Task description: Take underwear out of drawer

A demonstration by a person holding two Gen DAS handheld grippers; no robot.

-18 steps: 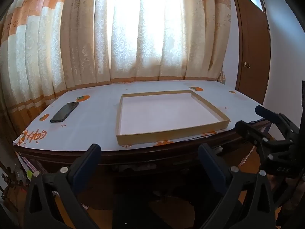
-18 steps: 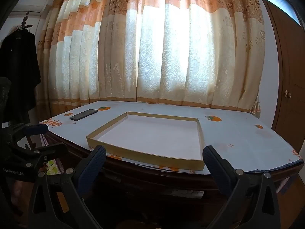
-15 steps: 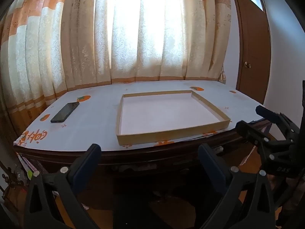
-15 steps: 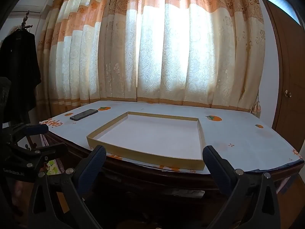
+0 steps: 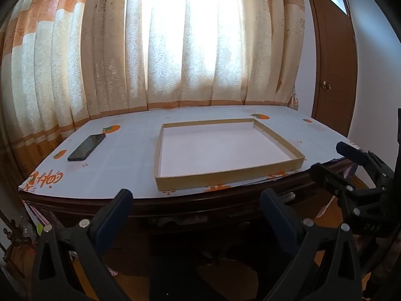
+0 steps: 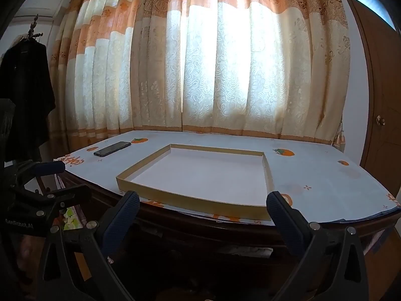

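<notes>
No underwear shows in either view. Under the table top runs the dark wooden front, too shadowed to make out a drawer. A pale strip shows in a slit below the top, and I cannot tell what it is. My left gripper stands open before this front edge with nothing between its fingers. Level with it on the right, my right gripper is open and empty too. Each gripper shows in the other's view, the right gripper and the left gripper.
On the table's white persimmon-print cloth lies a shallow cardboard tray with nothing in it. A black phone lies at the left. Curtains hang behind, a brown door stands right, and dark clothes hang left.
</notes>
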